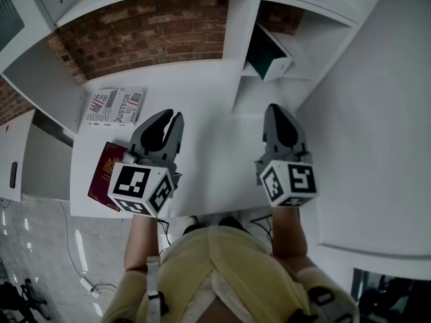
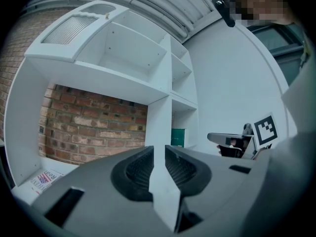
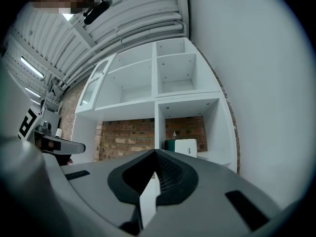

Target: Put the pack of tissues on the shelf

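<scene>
I find the boxy green-and-white tissue pack [image 1: 271,58] in the smooth white shelf [image 1: 323,36]; matte grey left gripper [image 1: 173,118] and right gripper [image 1: 275,110] jaws pressed together, empty

An office or study corner set inside an industrial hall: a white shelf unit [image 3: 163,78] with open compartments stands against a bare brick wall [image 1: 155,29] above a white surface [image 1: 202,99], where magazines [image 1: 114,105] and a passport [image 1: 106,173] lie. Overhead runs a corrugated metal ceiling [image 3: 133,14] with strip lights [image 3: 30,67]; cables [image 1: 69,251] trail over the pale floor [image 1: 34,247]
</scene>
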Tool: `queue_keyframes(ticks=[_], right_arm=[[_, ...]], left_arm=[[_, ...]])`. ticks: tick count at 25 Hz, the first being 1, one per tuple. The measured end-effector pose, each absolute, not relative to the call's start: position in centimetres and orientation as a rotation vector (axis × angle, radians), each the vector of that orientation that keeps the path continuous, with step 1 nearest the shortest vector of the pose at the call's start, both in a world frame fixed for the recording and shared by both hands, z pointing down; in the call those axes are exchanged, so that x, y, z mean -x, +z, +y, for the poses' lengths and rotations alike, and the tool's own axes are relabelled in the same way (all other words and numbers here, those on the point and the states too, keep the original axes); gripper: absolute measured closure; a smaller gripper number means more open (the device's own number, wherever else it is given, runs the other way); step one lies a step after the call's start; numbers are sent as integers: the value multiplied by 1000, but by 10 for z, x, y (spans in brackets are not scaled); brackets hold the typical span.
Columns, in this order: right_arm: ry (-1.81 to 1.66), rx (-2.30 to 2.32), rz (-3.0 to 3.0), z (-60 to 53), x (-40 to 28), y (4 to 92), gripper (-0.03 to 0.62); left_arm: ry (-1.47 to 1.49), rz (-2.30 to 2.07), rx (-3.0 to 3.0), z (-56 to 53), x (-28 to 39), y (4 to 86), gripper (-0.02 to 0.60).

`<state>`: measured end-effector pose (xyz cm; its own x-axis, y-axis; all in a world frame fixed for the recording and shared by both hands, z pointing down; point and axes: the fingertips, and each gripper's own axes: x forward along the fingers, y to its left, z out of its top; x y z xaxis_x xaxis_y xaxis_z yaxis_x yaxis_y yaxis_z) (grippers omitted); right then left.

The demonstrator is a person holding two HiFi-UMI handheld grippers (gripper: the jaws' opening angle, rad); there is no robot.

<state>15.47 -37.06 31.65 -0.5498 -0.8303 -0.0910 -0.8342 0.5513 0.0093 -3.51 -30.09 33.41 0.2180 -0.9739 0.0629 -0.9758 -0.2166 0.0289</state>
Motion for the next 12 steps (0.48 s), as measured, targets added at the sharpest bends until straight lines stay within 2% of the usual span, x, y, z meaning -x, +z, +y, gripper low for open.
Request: queue_keyframes(ticks=[12], right_arm=[[42, 1409, 2712, -370, -151, 315, 592]], left_arm=[[4, -1918, -2397, -302, 38, 331, 515]])
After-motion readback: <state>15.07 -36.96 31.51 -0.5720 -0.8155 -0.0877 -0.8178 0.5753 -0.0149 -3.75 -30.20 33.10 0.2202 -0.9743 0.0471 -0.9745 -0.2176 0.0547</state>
